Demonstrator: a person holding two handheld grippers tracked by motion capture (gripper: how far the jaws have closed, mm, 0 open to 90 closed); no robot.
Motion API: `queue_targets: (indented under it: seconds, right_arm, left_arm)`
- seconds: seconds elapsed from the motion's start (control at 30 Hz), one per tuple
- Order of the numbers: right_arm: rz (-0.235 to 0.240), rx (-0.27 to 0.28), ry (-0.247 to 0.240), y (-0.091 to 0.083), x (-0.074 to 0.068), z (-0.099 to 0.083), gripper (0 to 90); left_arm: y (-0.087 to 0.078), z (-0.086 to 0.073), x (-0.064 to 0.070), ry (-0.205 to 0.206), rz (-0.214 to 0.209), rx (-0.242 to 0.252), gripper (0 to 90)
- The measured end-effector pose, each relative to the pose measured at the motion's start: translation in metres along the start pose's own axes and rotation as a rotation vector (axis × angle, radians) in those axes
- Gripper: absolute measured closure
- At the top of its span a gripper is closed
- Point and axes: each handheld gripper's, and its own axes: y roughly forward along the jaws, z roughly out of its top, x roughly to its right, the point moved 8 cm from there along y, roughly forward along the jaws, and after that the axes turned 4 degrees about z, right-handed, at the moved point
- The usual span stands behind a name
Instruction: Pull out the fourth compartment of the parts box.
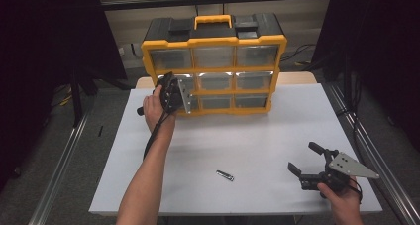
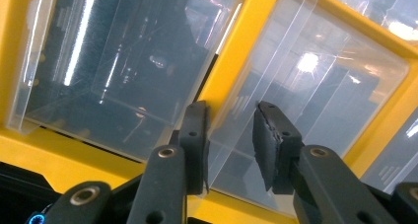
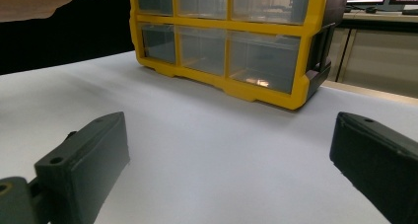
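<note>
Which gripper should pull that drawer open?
Left. The left gripper already has its jaws around a clear drawer's front lip on the organizer; the right gripper sits open, far back.

The left tool (image 1: 174,93) hides the organizer's (image 1: 213,66) lower-left drawers.

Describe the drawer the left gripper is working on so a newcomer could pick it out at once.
Start at the yellow and black organizer standing at the far side of the white table. Its front holds a grid of clear plastic drawers. The left gripper is at the clear drawer in the left column, below the top row; unlike its neighbours, this drawer's front edge sits between the two black jaws.
</note>
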Motion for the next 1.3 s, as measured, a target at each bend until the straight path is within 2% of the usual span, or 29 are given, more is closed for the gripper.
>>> queue_targets:
  seconds: [0.13,0.2,0.23,0.43,0.47,0.57,0.67,0.7,0.73,0.87,0.9,1.17,1.3]
  right_arm:
    - [0.0,0.001,-0.002,0.0,0.001,0.0,1.1]
    - [-0.004,0.003,0.002,0.0,0.001,0.0,1.2]
    - [-0.004,0.002,0.002,0.0,0.001,0.0,1.1]
    - [-0.001,0.004,-0.002,0.001,0.0,0.0,1.1]
    - [0.0,-0.001,-0.005,0.0,-0.001,0.0,1.1]
    - [0.003,-0.003,-0.006,0.001,-0.001,0.0,1.1]
    - [0.009,0.001,-0.011,0.001,-0.002,0.0,1.1]
    - [0.009,0.001,-0.011,0.001,-0.002,0.001,1.1]
    - [0.009,0.001,-0.011,0.001,-0.002,0.001,1.1]
    - [0.007,0.006,-0.014,0.001,-0.002,0.001,1.1]
    - [0.007,0.006,-0.014,0.001,-0.002,0.001,1.1]
    - [0.002,0.009,-0.01,-0.001,-0.002,0.002,1.1]
    - [-0.001,0.009,-0.014,-0.003,-0.002,0.003,1.1]
  left_arm:
    - [-0.004,0.0,0.0,-0.002,-0.016,-0.012,69.3]
    - [-0.005,0.0,-0.001,-0.015,-0.012,-0.012,70.6]
    - [-0.006,0.001,0.001,-0.025,-0.023,-0.005,71.1]
    - [-0.011,0.001,-0.001,-0.013,-0.025,-0.029,71.4]
    - [-0.013,0.001,0.0,-0.033,-0.031,-0.022,71.3]
    - [-0.015,0.001,0.0,-0.035,-0.024,-0.019,71.2]
    - [-0.019,0.0,-0.001,-0.037,-0.035,-0.026,71.0]
    - [-0.019,0.001,-0.002,-0.033,-0.026,-0.013,70.9]
    - [-0.021,0.0,-0.001,-0.041,-0.035,-0.02,70.9]
    - [-0.023,0.0,-0.002,-0.038,-0.034,-0.023,70.8]
    - [-0.024,0.0,-0.003,-0.025,-0.039,-0.026,70.8]
    - [-0.026,0.0,-0.002,-0.041,-0.048,-0.029,70.8]
    - [-0.028,0.0,-0.003,-0.031,-0.055,-0.04,70.7]
